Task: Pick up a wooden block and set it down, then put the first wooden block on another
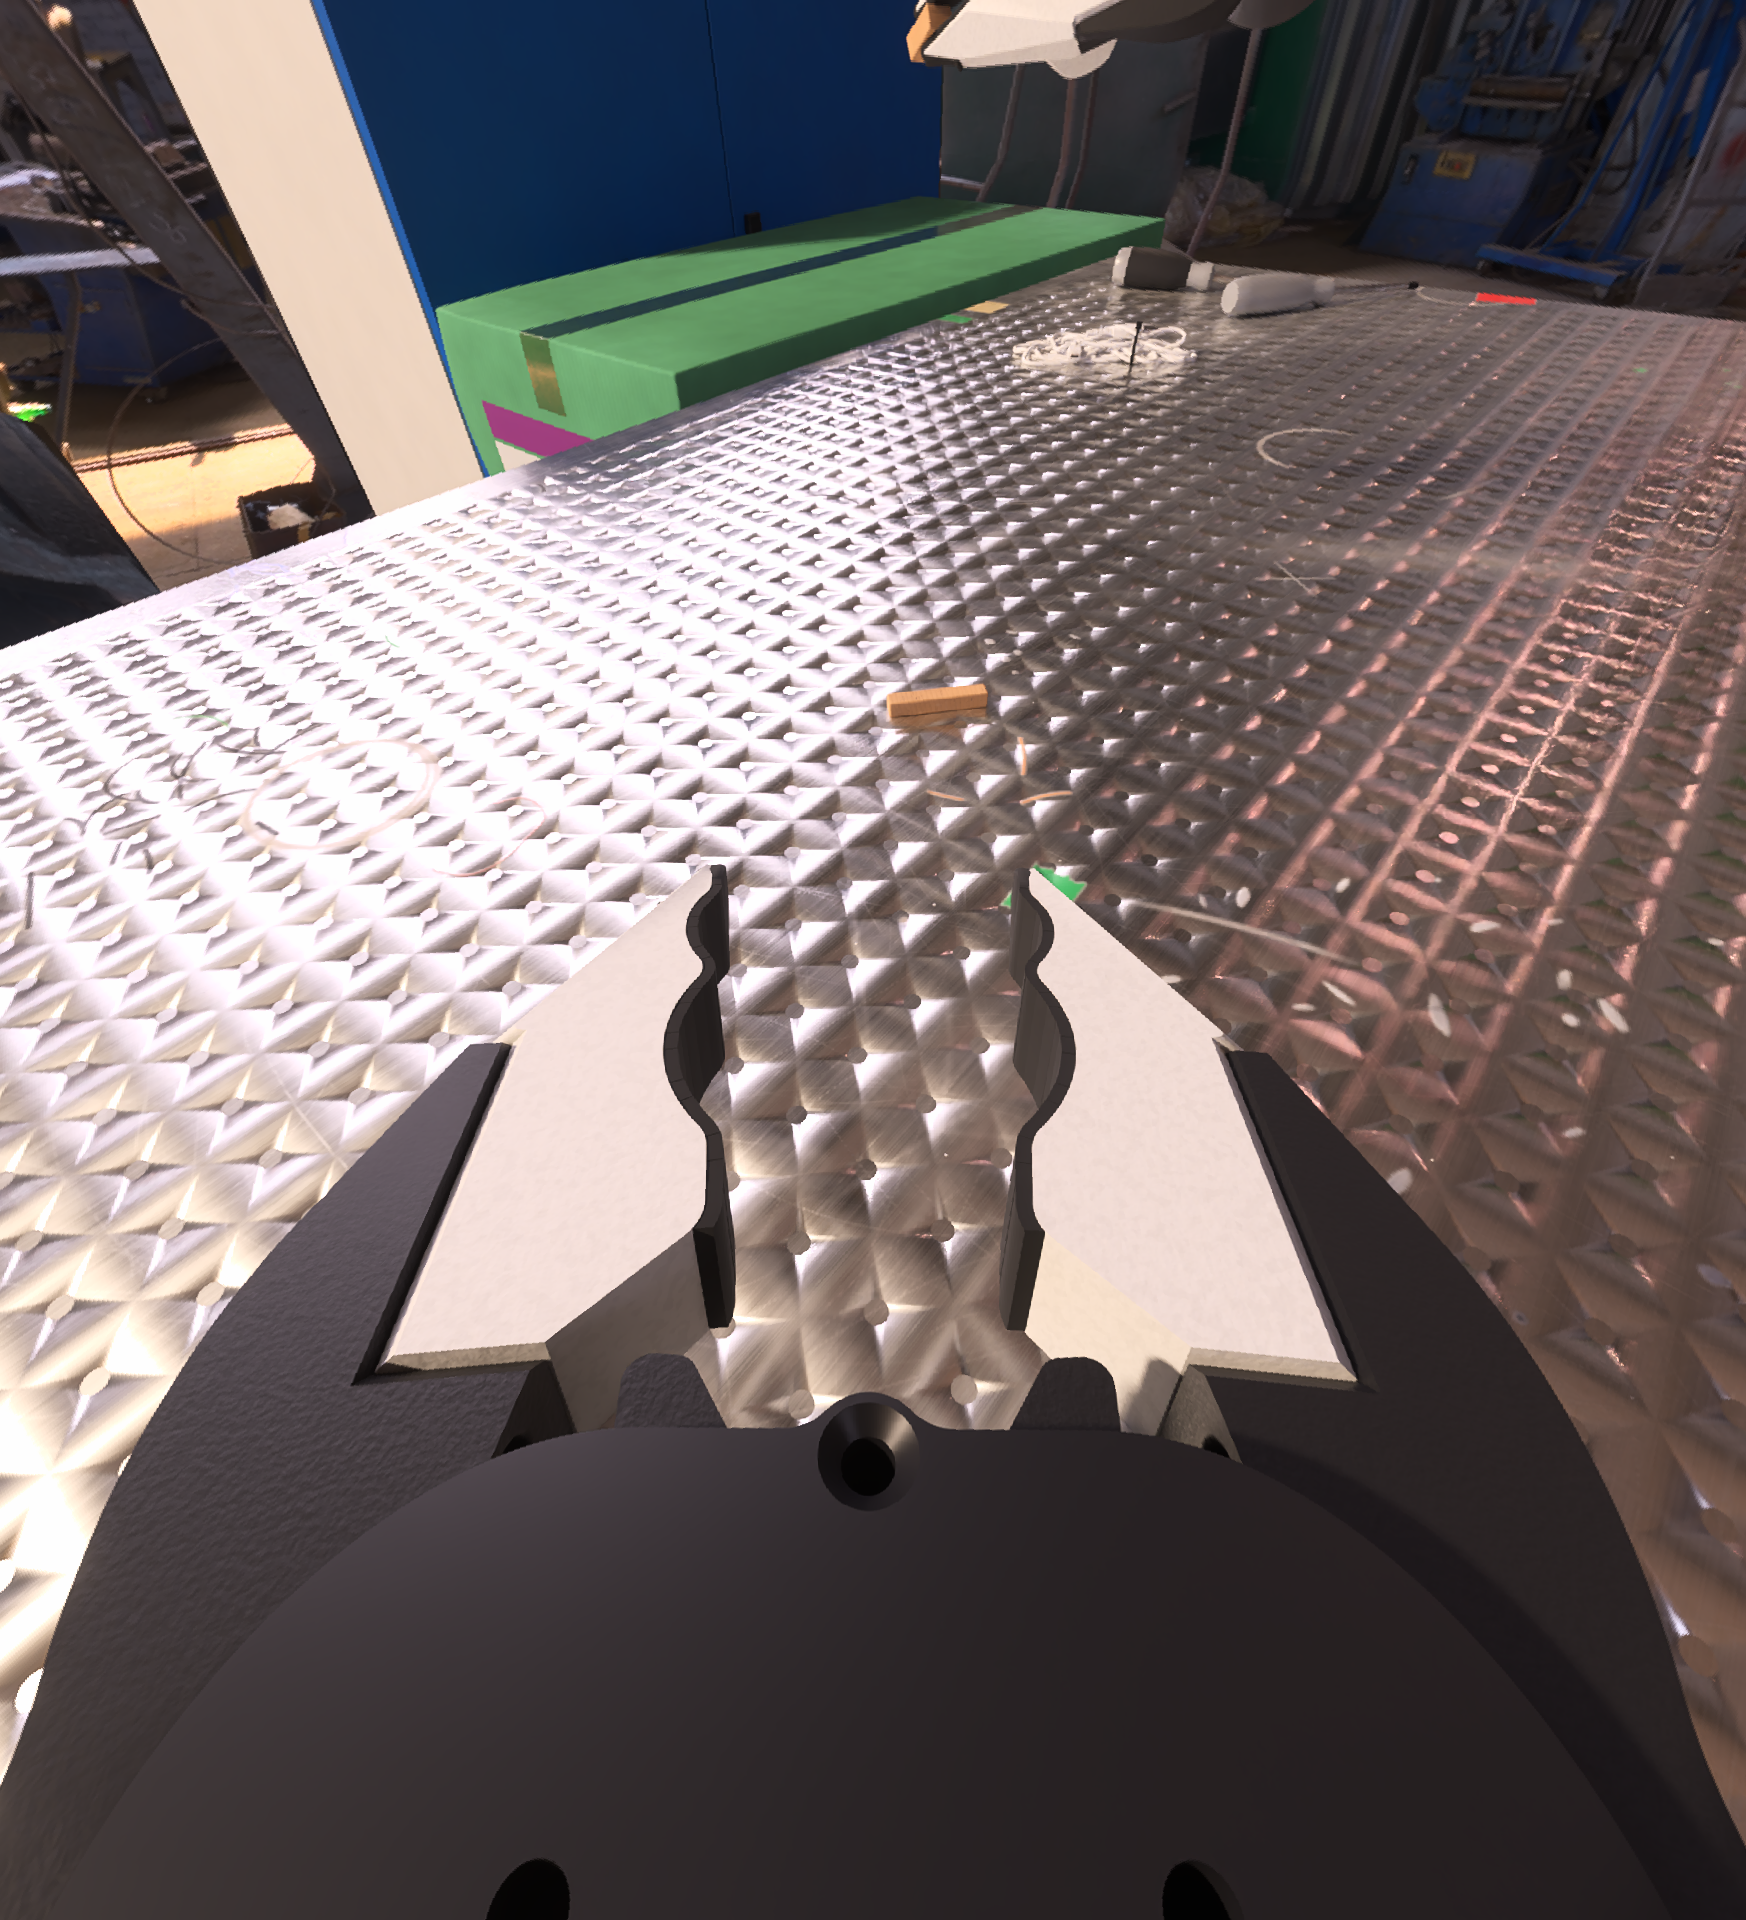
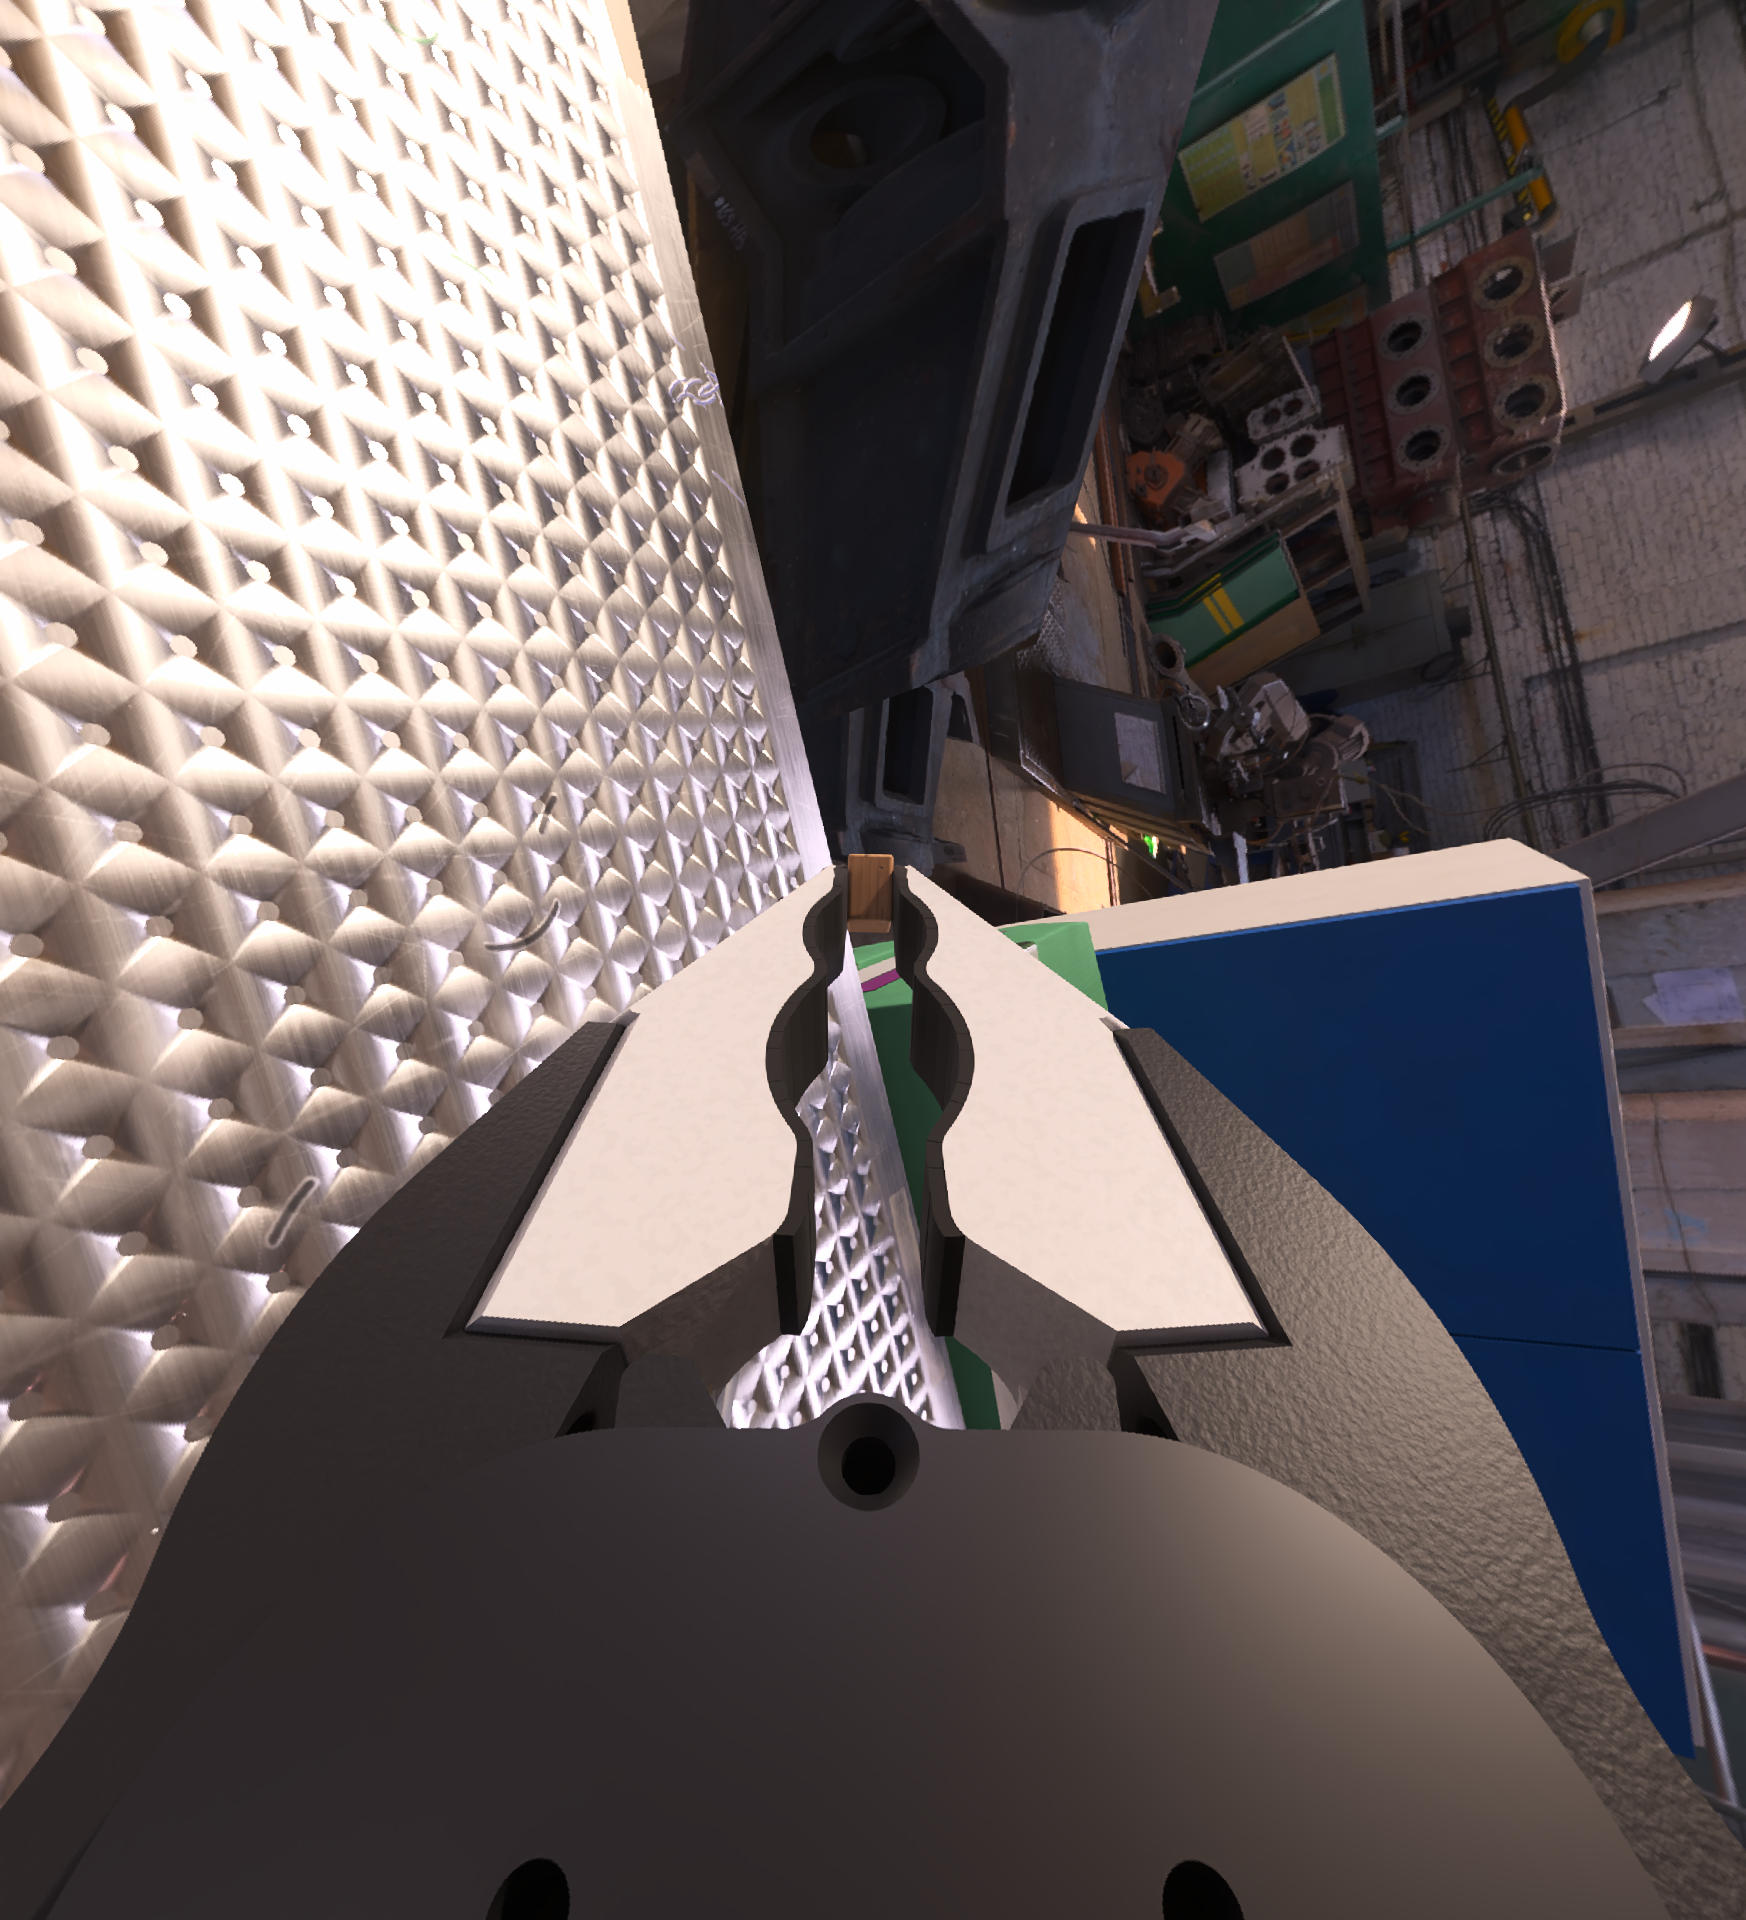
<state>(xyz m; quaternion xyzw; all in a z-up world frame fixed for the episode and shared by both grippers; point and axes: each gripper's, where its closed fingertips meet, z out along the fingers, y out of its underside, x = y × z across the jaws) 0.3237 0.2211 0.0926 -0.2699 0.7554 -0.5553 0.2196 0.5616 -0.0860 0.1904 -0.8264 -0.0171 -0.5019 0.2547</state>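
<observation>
In the left wrist view a flat wooden block point(image 1: 935, 703) lies on the embossed metal table point(image 1: 433, 831), ahead of my left gripper point(image 1: 874, 894), which is open and empty just above the table. At the top edge of that view the right gripper point(image 1: 1014, 31) hangs high with a bit of wood point(image 1: 917, 40) at its tip. In the right wrist view my right gripper point(image 2: 871, 883) is rolled sideways and shut on a small wooden block point(image 2: 869, 891) held at the fingertips, above the table's far edge point(image 2: 807, 790).
A green box point(image 1: 796, 301) and a blue panel point(image 1: 620, 135) stand beyond the table's far left edge. A mallet point(image 1: 1160, 272), a white-handled tool point(image 1: 1274, 293) and a coil of white cord point(image 1: 1097, 348) lie at the far end. A green scrap point(image 1: 1061, 885) lies by the left fingertip.
</observation>
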